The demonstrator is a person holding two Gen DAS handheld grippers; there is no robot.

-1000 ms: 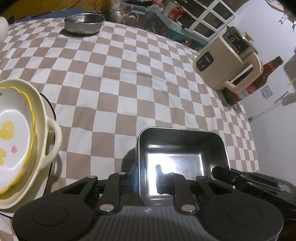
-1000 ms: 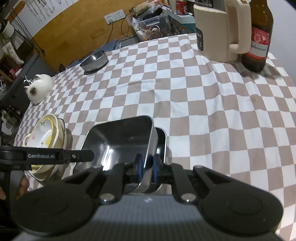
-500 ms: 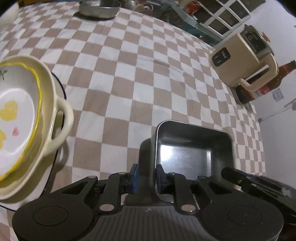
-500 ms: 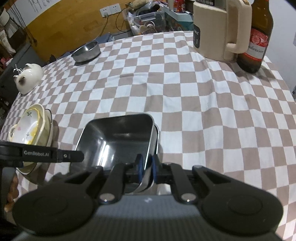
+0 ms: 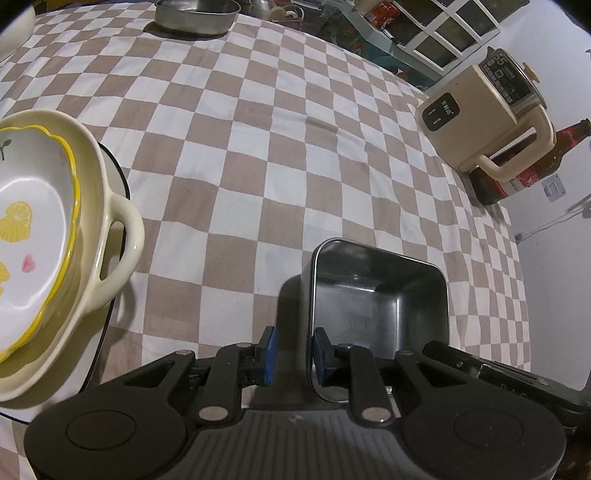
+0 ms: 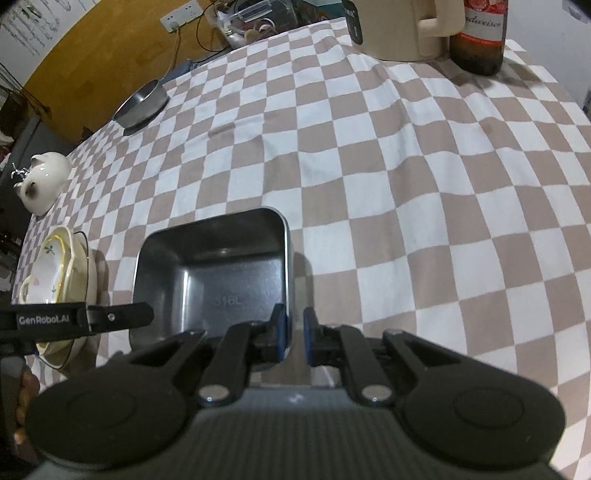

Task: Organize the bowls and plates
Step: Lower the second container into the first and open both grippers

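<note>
Straddling opposite walls of the square steel tray [image 5: 376, 295], we hold both tongs slightly spread, gripping nothing. Our left tongs [image 5: 291, 350] bracket its left wall; our right tongs [image 6: 293, 334] bracket its right wall. It sits flat on the checkered worktop [image 5: 258, 147]. Left of our left tongs sits the stacked cream bowl [image 5: 107, 229]; far ahead, a round steel bowl [image 5: 194, 14].

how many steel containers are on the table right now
2 in plain view. The square steel tin sits right in front, between both grippers. The round steel bowl is at the far edge of the checkered cloth. Another tin may be nested under the square one; that cannot be told now.
</note>
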